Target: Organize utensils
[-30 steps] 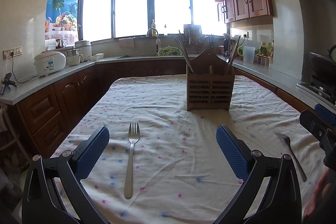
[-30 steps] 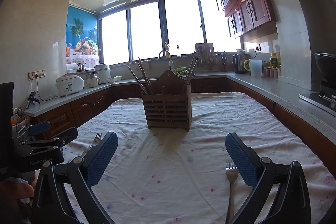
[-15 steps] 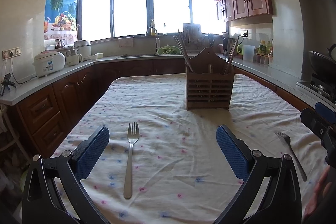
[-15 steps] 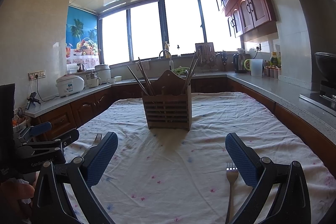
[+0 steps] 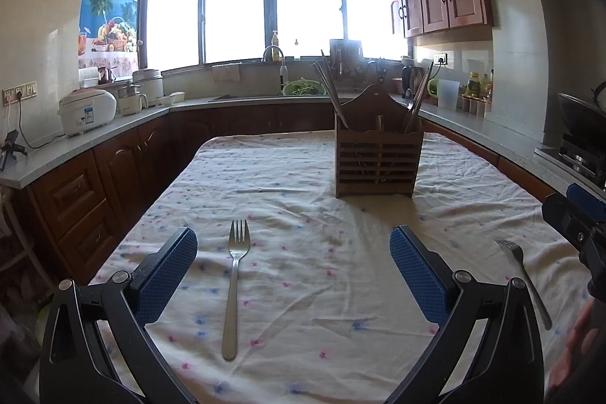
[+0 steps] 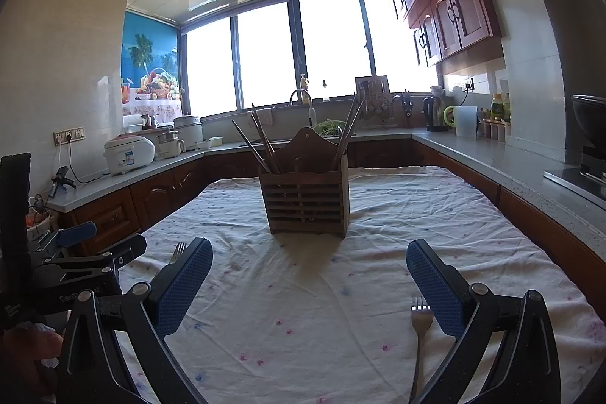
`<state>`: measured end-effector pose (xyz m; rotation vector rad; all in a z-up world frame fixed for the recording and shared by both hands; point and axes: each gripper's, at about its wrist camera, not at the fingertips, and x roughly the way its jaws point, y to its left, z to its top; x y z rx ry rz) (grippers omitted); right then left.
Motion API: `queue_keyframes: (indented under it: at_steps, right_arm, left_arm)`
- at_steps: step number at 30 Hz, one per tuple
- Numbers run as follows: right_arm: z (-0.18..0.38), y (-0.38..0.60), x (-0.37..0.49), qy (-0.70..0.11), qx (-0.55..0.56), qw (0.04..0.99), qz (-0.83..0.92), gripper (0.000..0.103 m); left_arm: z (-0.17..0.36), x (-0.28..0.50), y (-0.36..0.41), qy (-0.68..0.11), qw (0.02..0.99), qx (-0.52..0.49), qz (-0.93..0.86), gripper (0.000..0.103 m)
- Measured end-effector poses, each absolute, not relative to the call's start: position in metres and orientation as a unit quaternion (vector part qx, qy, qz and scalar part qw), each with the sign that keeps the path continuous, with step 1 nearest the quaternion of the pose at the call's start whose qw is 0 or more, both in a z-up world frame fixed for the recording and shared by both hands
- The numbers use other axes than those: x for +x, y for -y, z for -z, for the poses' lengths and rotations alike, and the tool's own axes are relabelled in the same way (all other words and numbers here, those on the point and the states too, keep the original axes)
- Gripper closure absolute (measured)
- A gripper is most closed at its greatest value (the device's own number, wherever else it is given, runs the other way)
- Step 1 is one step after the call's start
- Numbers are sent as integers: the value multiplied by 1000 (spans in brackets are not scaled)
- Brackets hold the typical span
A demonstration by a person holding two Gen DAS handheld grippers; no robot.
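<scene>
A wooden slatted utensil holder (image 5: 378, 161) with chopsticks stands mid-table; it also shows in the right wrist view (image 6: 308, 203). A steel fork (image 5: 235, 283) lies on the cloth between my left gripper's fingers, nearer the left one. My left gripper (image 5: 293, 271) is open and empty. A second fork (image 5: 524, 277) lies to the right; in the right wrist view this fork (image 6: 419, 336) lies just inside the right finger. My right gripper (image 6: 308, 286) is open and empty.
The table carries a white floral cloth (image 5: 303, 199). Brown cabinets and grey counters (image 5: 87, 146) ring the table, with a rice cooker (image 5: 87, 112) on the left and a stove (image 5: 583, 154) on the right. The left gripper shows at the right wrist view's left edge (image 6: 75, 264).
</scene>
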<state>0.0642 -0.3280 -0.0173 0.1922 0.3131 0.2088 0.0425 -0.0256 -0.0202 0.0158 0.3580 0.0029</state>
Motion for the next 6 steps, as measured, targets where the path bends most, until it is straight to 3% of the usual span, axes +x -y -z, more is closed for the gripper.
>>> queue_keyframes:
  at_steps: [6]
  right_arm:
    - [18, 331, 70, -162, 98, 977, -101, 0]
  left_arm:
    - [19, 45, 26, -185, 983, 6, 9, 0]
